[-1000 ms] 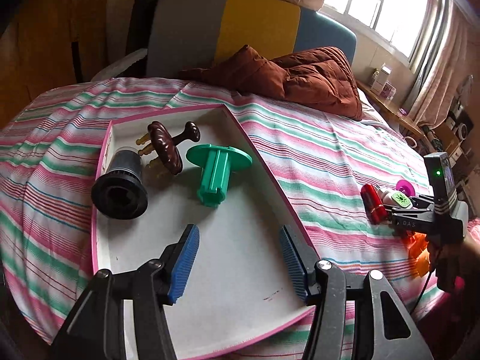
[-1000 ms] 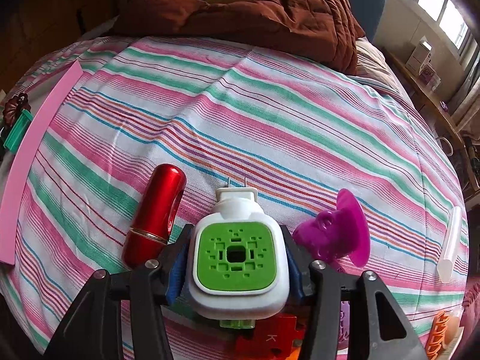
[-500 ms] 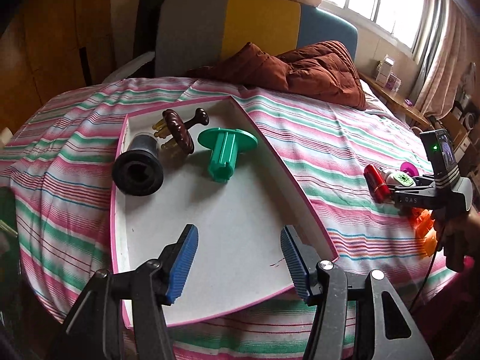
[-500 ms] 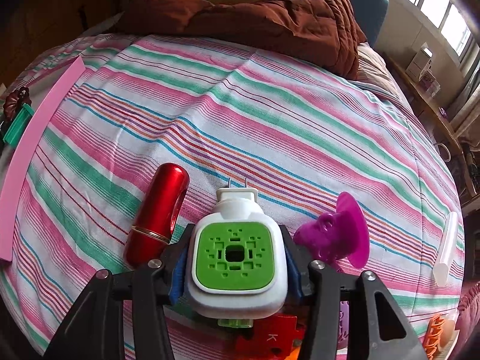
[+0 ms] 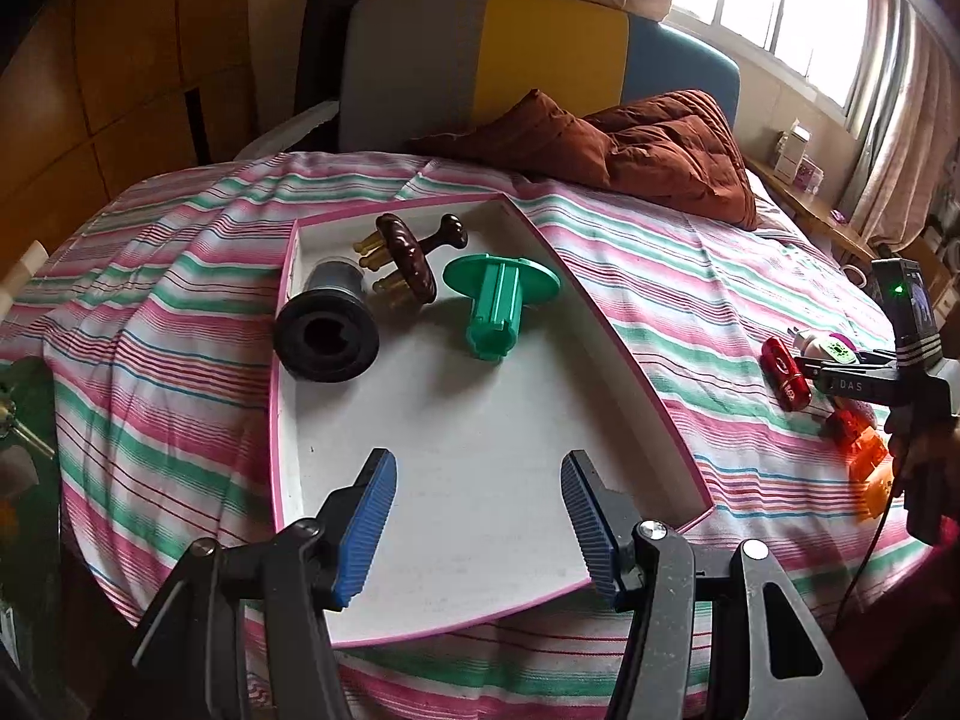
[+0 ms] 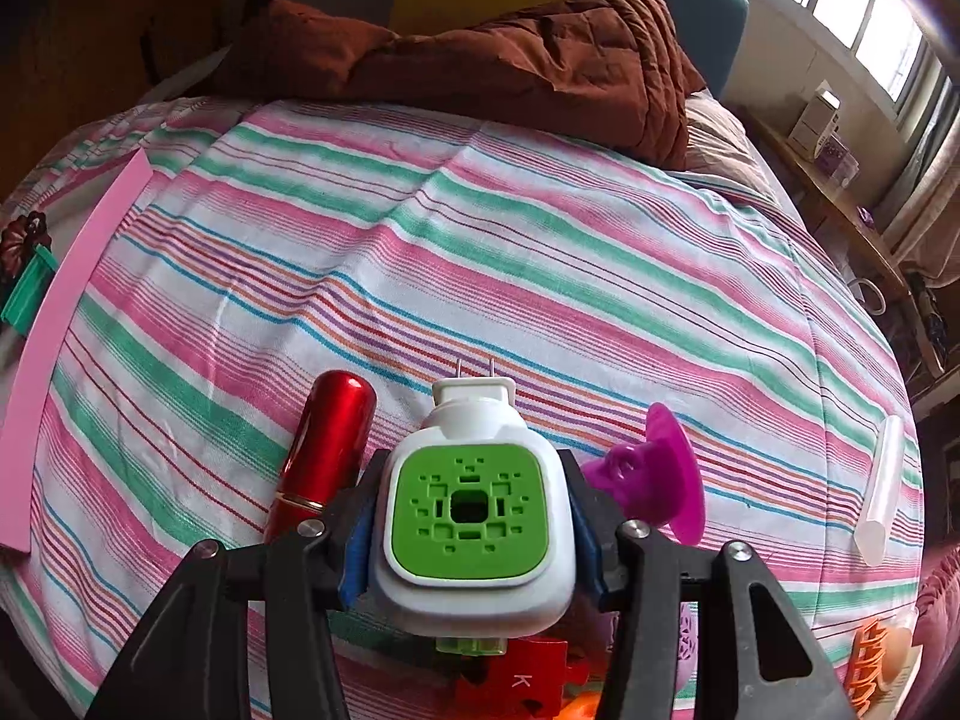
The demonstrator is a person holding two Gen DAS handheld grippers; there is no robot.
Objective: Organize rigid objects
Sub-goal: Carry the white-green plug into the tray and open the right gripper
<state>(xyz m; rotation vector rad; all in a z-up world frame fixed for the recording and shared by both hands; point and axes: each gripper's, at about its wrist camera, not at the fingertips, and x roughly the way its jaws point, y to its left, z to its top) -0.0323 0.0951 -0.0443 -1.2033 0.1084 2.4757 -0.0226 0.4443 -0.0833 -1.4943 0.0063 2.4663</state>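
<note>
Right wrist view has the right gripper (image 6: 468, 516) clamped on a white plug-in device with a green grille face (image 6: 468, 510) — blue pads pressed against both its sides, two metal prongs pointing away from the camera. It sits over the striped bedsheet (image 6: 480, 240), with a red metallic tube (image 6: 327, 462) just to its left and a purple suction-cup piece (image 6: 660, 480) just to its right. A red puzzle piece marked K (image 6: 522, 684) and some orange plastic bits (image 6: 870, 660) lie below it, and a clear stick (image 6: 879, 486) is off near the right edge of the bed.

Over on the left wrist view, the left gripper (image 5: 480, 516) hangs with fingers spread wide apart, holding nothing, above the near end of a white tray with a pink rim (image 5: 600, 330). At the tray's far end — a black cylinder (image 5: 327, 330), a brown massager with yellowish prongs (image 5: 408, 258) and a green flanged spool (image 5: 498, 300), close together. A brown quilt (image 5: 630, 144) is bunched at the head of the bed.
</note>
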